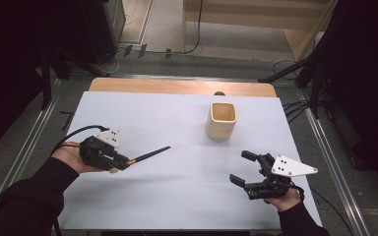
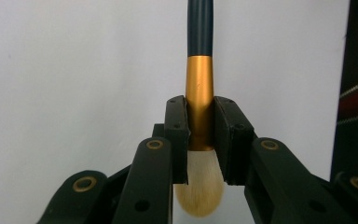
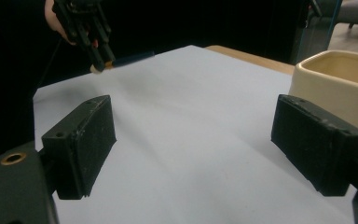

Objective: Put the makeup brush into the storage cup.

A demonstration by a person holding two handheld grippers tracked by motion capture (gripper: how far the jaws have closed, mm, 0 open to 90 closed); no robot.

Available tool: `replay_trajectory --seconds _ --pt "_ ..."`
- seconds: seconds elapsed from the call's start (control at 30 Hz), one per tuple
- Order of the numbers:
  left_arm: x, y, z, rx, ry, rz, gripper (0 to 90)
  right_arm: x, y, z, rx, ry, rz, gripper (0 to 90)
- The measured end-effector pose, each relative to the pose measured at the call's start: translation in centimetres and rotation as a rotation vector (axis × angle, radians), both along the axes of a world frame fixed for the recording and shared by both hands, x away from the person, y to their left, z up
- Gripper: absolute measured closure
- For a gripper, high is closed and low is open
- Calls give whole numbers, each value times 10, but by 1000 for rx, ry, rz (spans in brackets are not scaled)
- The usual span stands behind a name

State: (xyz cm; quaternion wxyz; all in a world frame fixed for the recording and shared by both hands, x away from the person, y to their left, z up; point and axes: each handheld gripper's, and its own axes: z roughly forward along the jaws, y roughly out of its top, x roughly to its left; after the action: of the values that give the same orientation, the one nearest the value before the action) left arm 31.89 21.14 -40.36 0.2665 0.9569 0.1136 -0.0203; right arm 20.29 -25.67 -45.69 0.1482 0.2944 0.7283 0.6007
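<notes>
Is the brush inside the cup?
No, the brush is clamped in the left hand-held gripper, held apart from the cup on the table.

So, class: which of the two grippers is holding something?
The left gripper: its fingers clamp a makeup brush by its gold collar. The right gripper is open.

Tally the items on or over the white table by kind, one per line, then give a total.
Makeup brush, clamped in the left tongs: 1
Cream square cup: 1
Tongs, counting the open right tongs: 2
Total: 4
</notes>
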Motion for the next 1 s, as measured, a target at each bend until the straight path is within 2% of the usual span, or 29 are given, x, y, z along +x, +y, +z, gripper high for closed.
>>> replay_trajectory --seconds 0.1,0.13,0.17,0.27,0.37,0.47,0.57,0.73,0.9,1.0 --pt "-3 -1 2 -34 -4 19 770 1 0 1 -17 20 20 144" --pt "-4 -1 2 -67 -1 41 770 2 1 1 -19 24 31 143" --pt "-4 -1 2 -67 -1 41 770 2 1 1 -19 24 31 143" --pt "-6 -1 0 -124 14 65 770 4 3 0 -21 39 59 143" --pt "-7 -2 -2 -152 22 85 770 12 8 1 -16 66 99 143" --pt "-11 -4 -3 -225 33 97 770 16 11 2 -12 77 105 144" --pt "-15 -8 -5 -247 31 94 770 20 14 3 -1 93 117 149" --pt "-20 -15 -9 -281 40 88 771 23 16 5 -11 84 102 157" --pt "-22 -21 -15 -300 46 87 771 26 19 5 -22 85 117 173" --pt "-24 -26 -19 -314 57 80 771 32 24 6 -25 84 145 178"
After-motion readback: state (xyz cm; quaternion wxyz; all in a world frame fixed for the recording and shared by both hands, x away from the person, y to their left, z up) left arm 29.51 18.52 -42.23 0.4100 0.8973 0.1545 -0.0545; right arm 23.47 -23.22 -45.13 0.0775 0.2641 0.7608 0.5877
